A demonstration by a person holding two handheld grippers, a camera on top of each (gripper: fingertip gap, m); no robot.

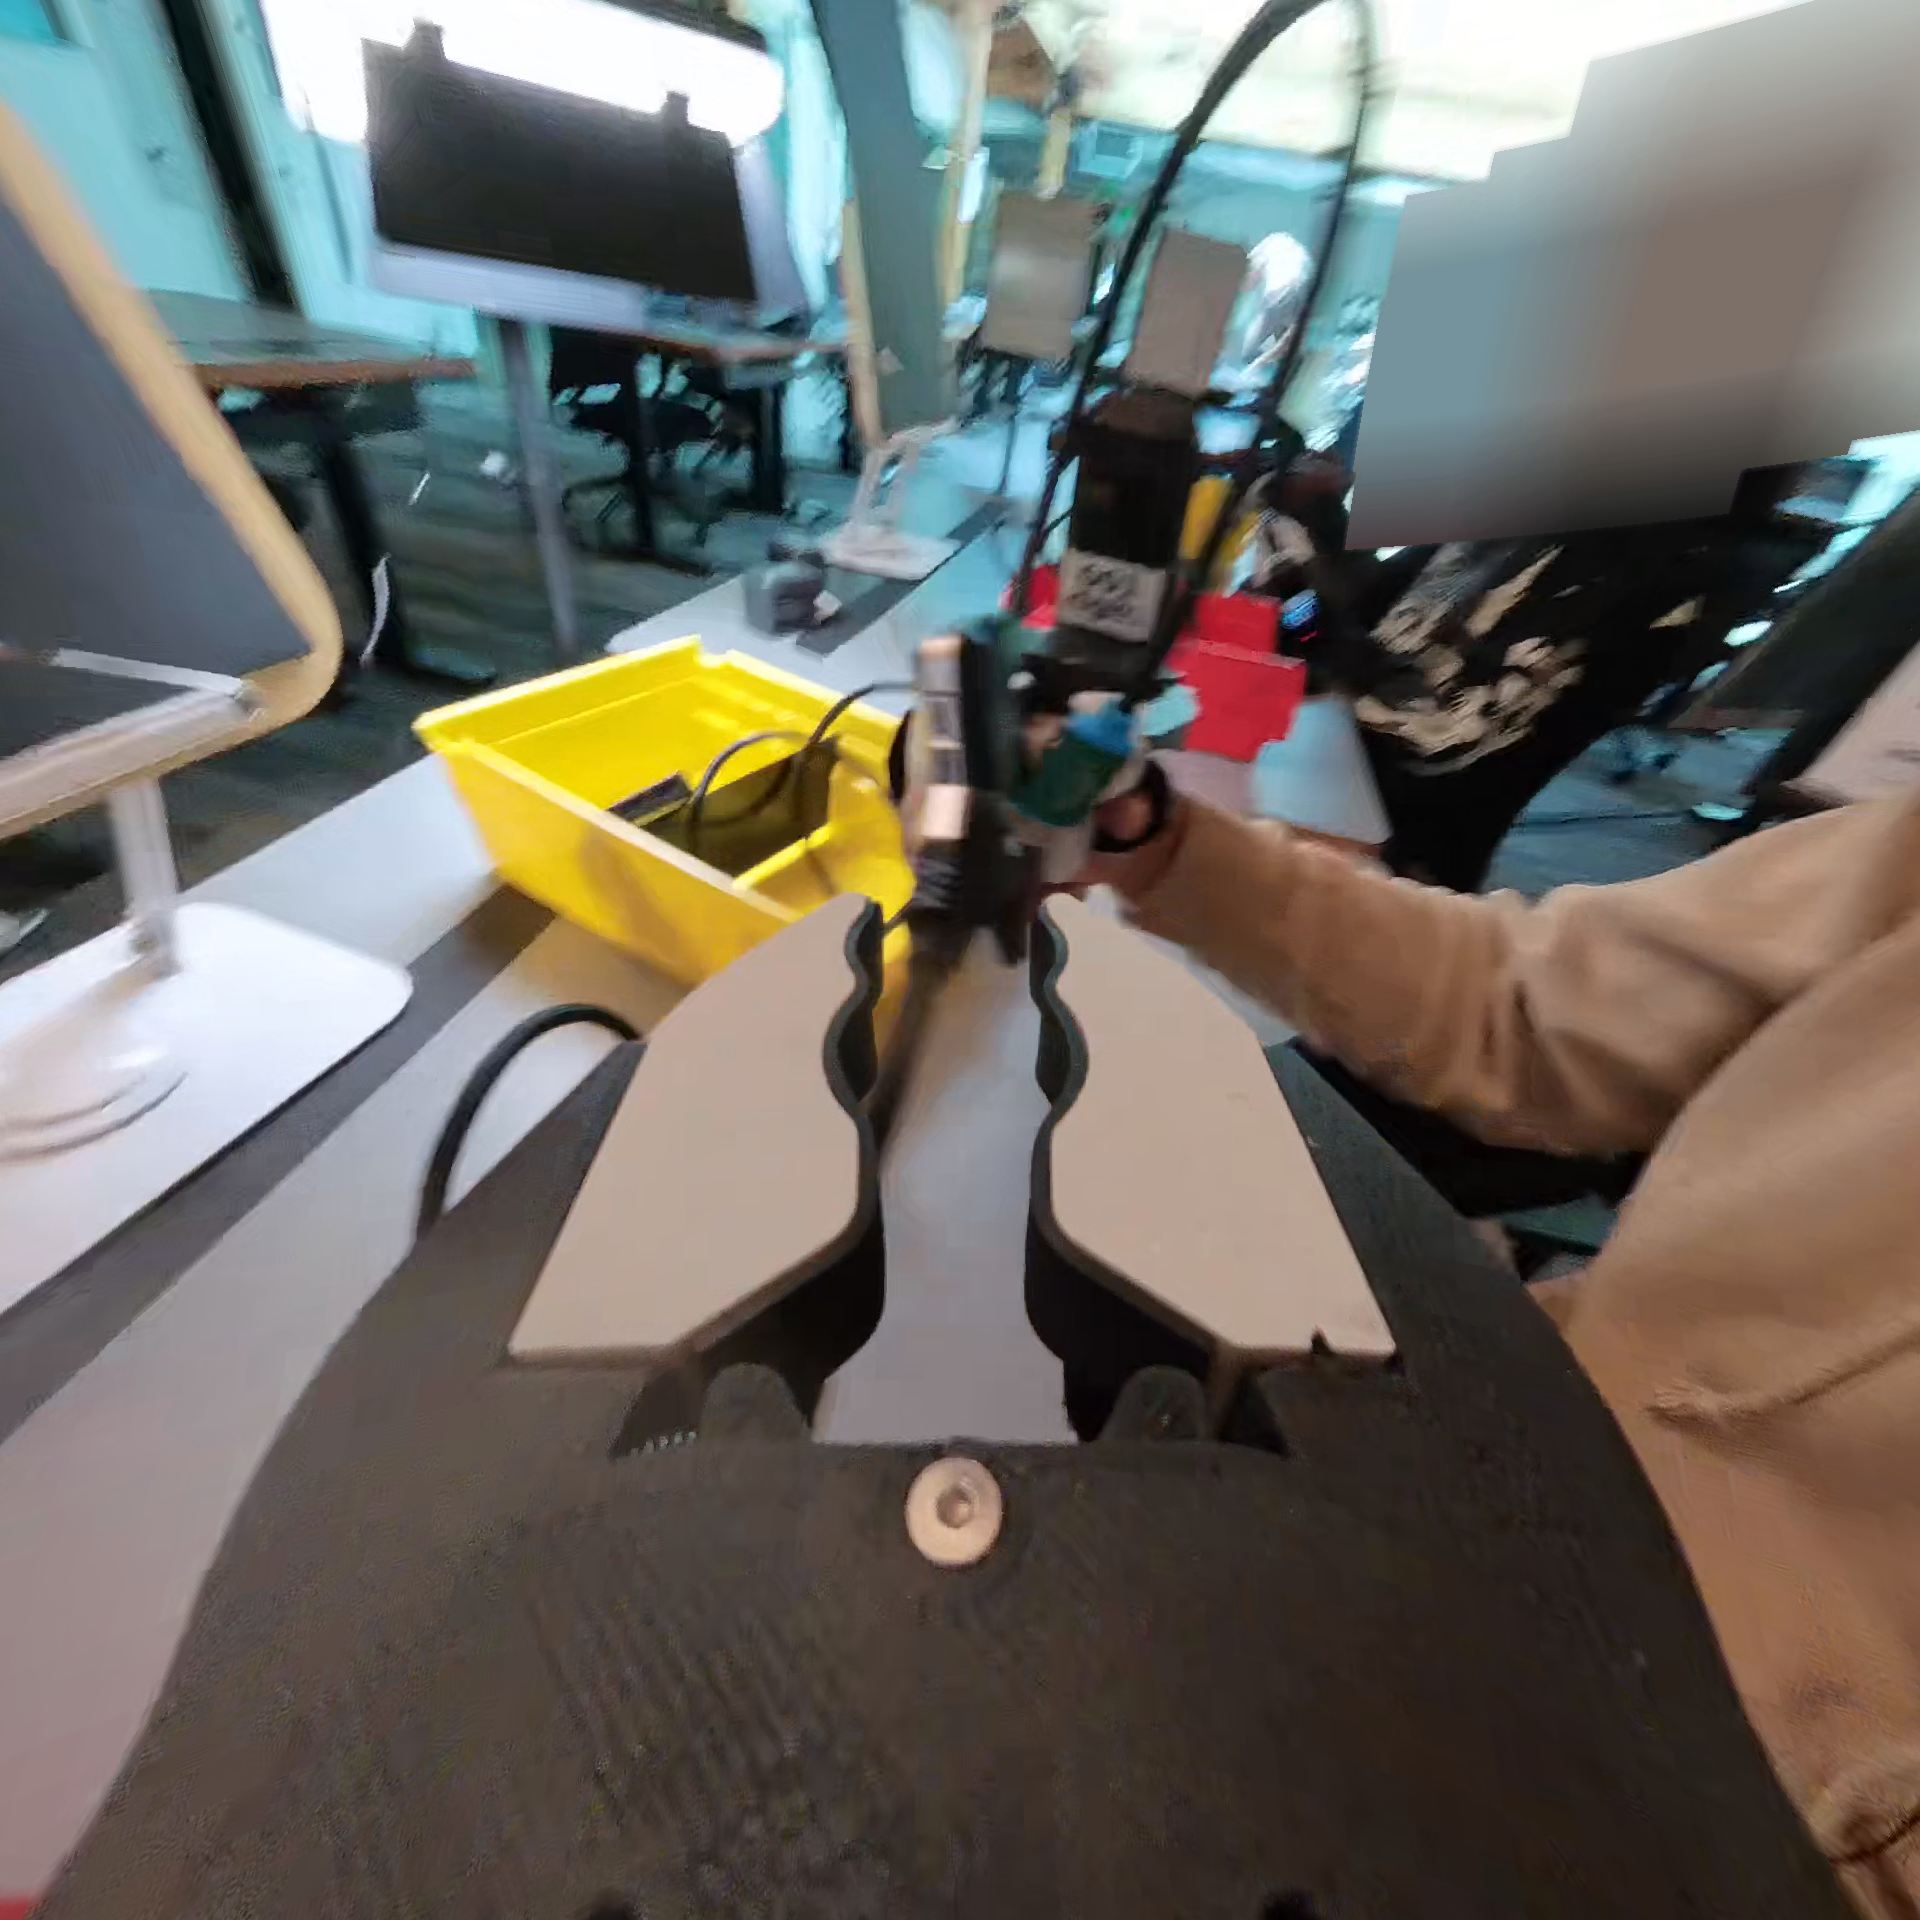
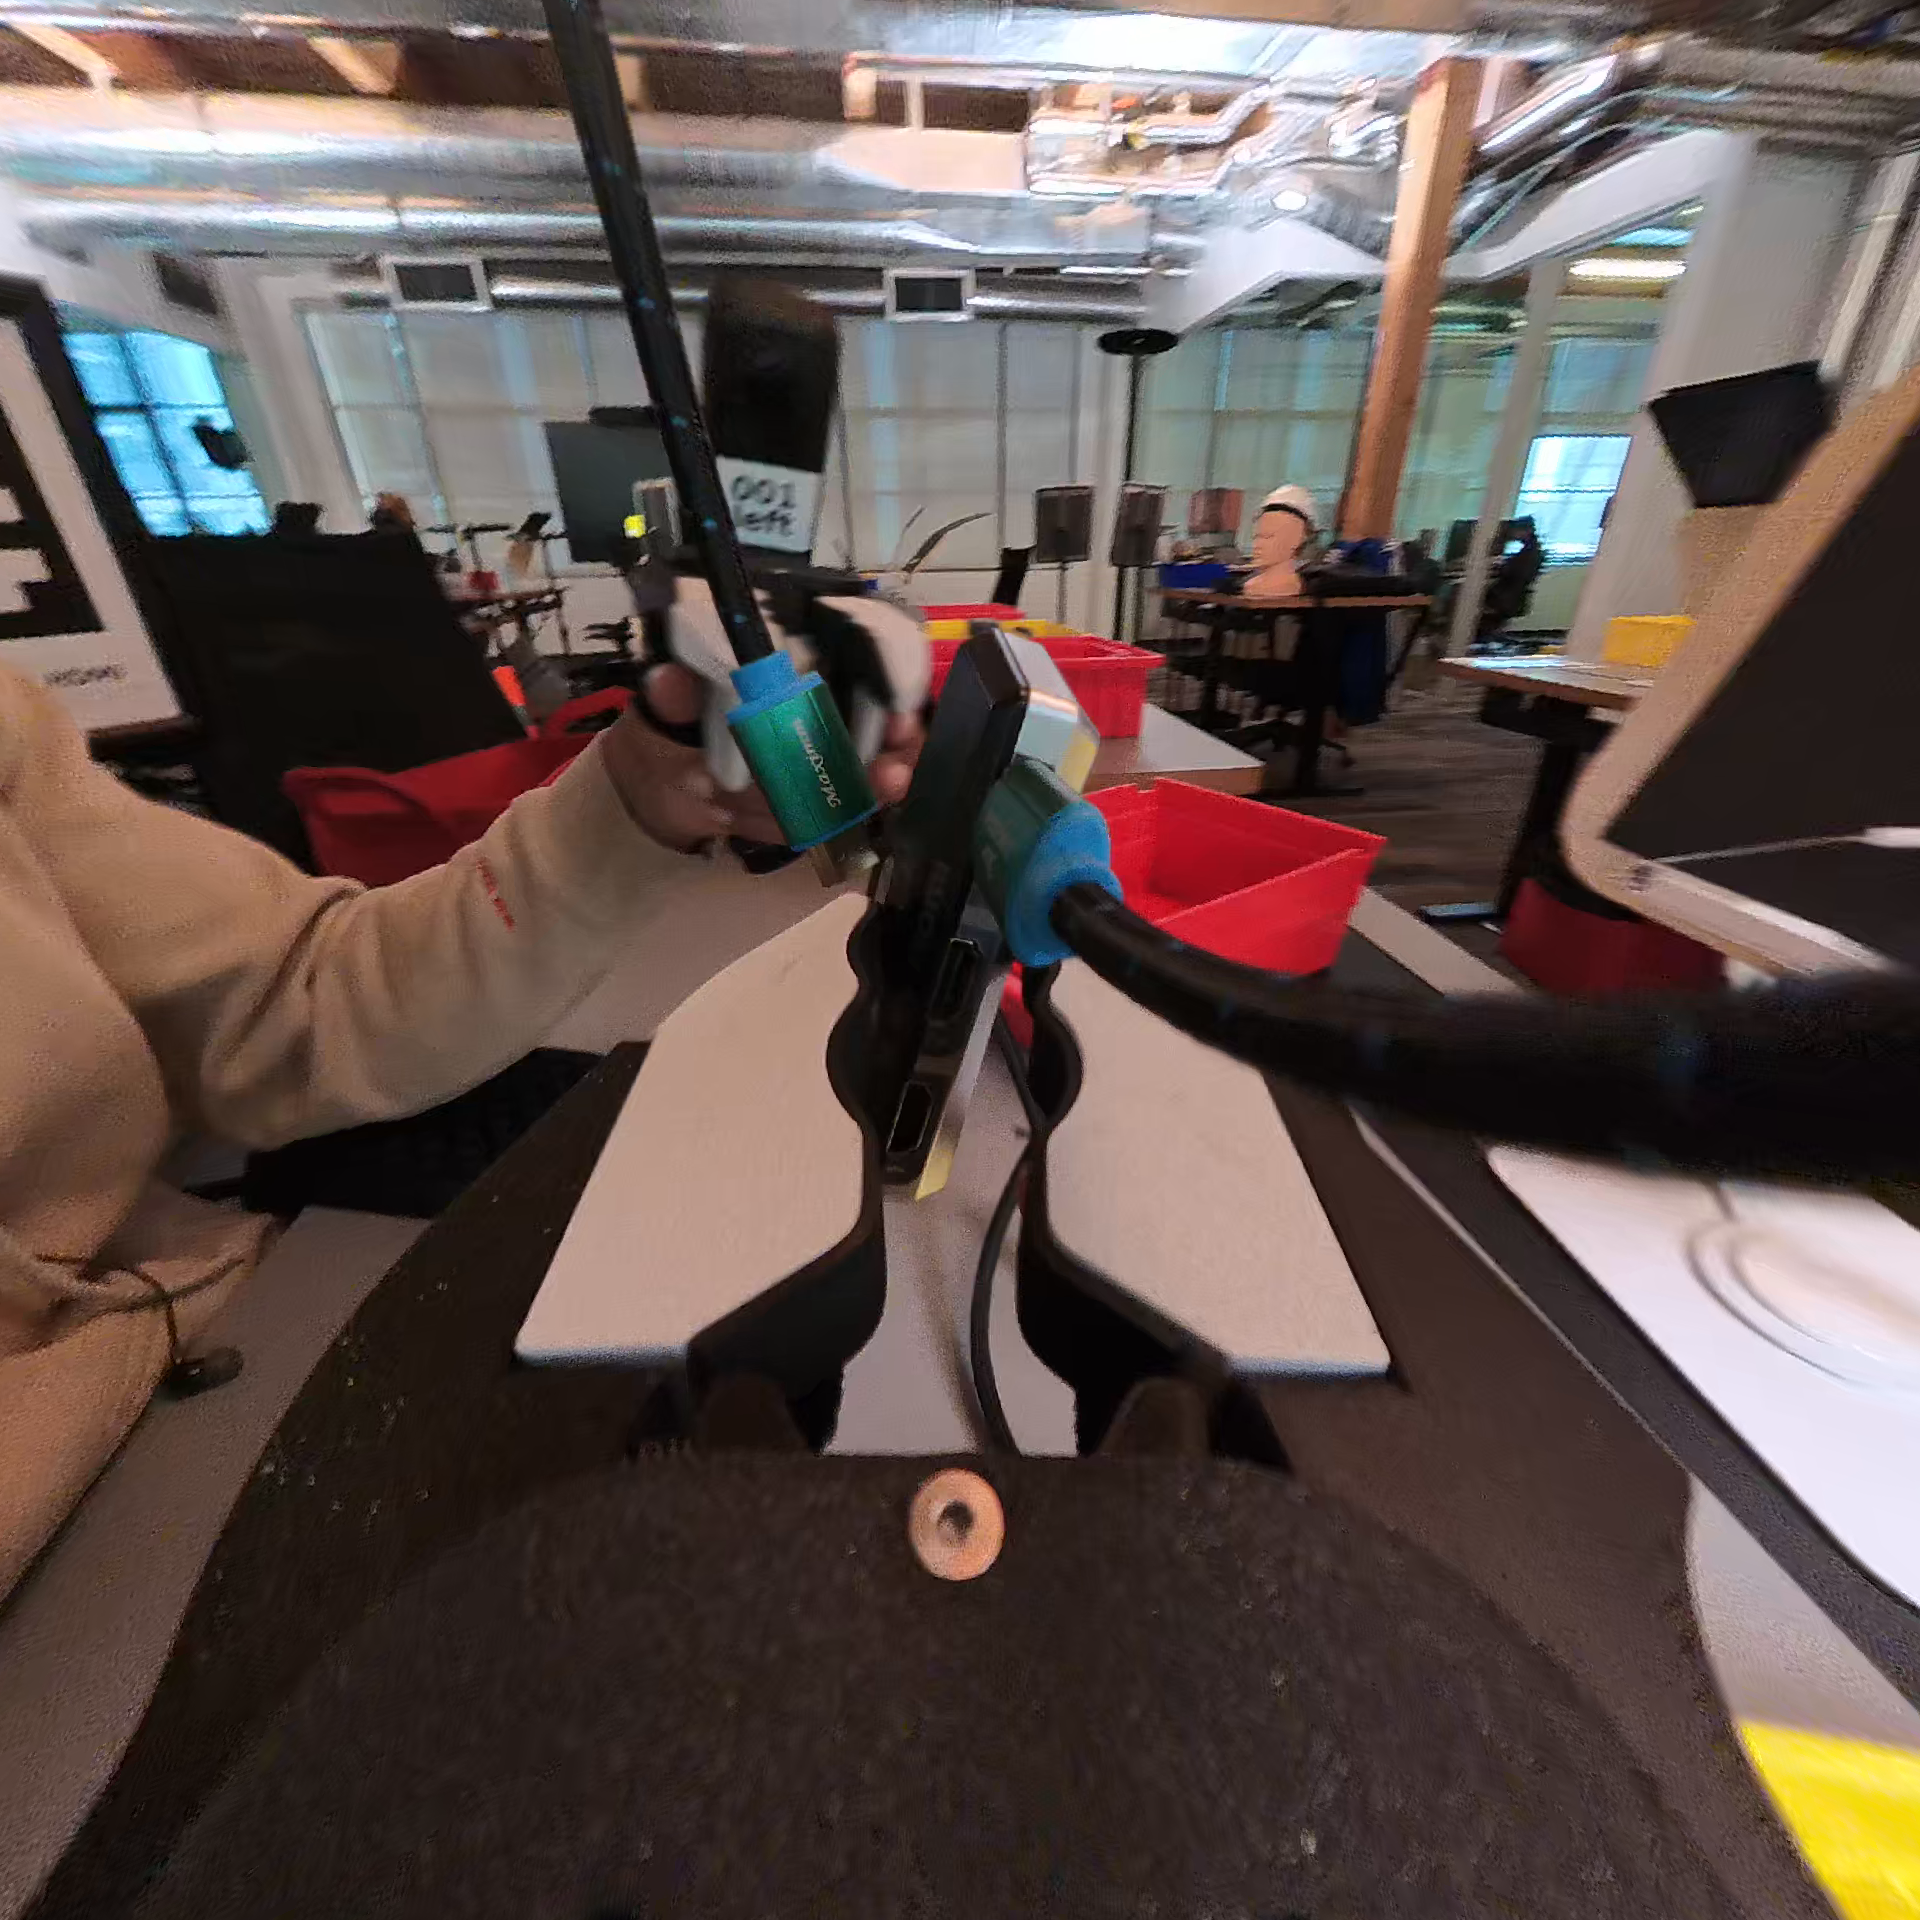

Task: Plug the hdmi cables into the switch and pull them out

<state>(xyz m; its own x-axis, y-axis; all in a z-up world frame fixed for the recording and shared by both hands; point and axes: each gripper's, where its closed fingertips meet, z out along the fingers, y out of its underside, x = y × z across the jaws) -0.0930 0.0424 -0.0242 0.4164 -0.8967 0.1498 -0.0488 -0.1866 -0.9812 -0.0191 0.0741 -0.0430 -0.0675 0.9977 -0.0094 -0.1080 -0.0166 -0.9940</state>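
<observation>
My right gripper is shut on a black HDMI switch and holds it upright above the table. Two empty ports show on the switch's left face. One green HDMI plug with a blue collar sits in the switch's right side, and its thick black cable runs off to the right. My left gripper is shut on a second green plug, cable upward, with its metal tip just beside the switch's left face. In the blurred left wrist view, the switch and a green plug sit just beyond my left gripper.
A yellow bin holding black cables stands on the grey table ahead on the left. Red bins stand behind the switch. A monitor on a white stand is at one side. A person's tan sleeve holds each gripper. The grippers' ends are close to 9 cm from one another.
</observation>
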